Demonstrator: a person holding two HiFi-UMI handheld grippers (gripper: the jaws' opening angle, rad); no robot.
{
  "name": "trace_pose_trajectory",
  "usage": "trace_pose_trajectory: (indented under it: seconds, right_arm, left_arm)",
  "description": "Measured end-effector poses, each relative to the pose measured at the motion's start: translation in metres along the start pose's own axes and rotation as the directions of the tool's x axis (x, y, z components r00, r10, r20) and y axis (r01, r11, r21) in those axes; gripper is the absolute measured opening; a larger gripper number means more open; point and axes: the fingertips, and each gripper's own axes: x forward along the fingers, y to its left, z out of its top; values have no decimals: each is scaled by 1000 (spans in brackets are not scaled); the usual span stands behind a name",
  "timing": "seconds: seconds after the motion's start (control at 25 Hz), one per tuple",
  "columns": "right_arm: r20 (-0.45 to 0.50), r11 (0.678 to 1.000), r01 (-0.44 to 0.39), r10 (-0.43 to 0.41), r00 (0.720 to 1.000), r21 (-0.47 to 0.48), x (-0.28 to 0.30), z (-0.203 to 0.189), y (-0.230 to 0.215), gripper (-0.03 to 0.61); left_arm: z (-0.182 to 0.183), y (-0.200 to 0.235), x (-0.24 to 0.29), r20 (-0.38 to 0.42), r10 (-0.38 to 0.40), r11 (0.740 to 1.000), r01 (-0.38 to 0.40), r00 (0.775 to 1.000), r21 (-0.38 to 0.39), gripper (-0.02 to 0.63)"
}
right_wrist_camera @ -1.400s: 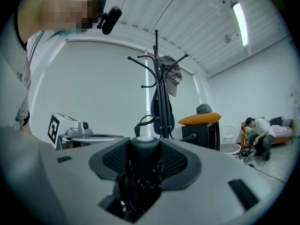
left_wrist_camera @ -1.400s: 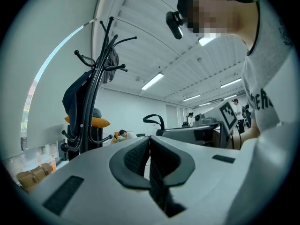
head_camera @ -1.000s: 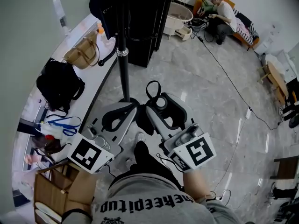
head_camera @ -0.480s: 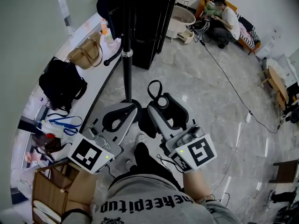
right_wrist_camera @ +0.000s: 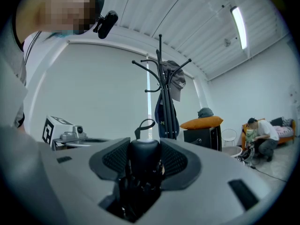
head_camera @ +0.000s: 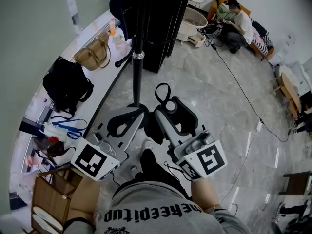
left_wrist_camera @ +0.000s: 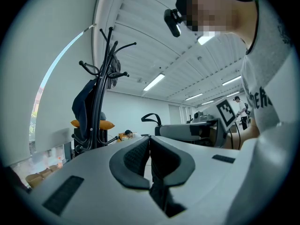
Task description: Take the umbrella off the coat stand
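The umbrella [right_wrist_camera: 144, 153] is a black folding one. It is off the coat stand [head_camera: 138, 77] and sits in the right gripper [head_camera: 173, 111], whose jaws are spread wide and pinch its rounded handle from both sides. The wrist strap [right_wrist_camera: 145, 125] loops up past the tips, and the dark folded cloth bunches lower down between the jaws. The stand's pole rises from the floor [head_camera: 219, 96] just beyond both grippers, with dark clothes on its upper hooks. The left gripper [left_wrist_camera: 150, 145] is held level beside the right one, jaws pressed together on nothing. The umbrella looks light and easy to carry in one gripper. Its handle seems hard and smooth, so it could twist or slide between the pads. The cloth is soft and gives no firm hold, and the strap swings loose and might snag a hook. The handle, gripped squarely across its widest part as here, appears to be the best place to take it. The shaft just under the handle is probably the next best.
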Motion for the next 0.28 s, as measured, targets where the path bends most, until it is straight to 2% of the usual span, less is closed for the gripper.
trace_pose_trajectory:
  seconds: [0.28]
  right_arm:
    - [1, 1000, -9, 9, 1000, 1, 6, 0, 10, 204]
  left_arm:
    - [1, 6, -11, 2, 10, 1000, -10, 1000, 0, 15]
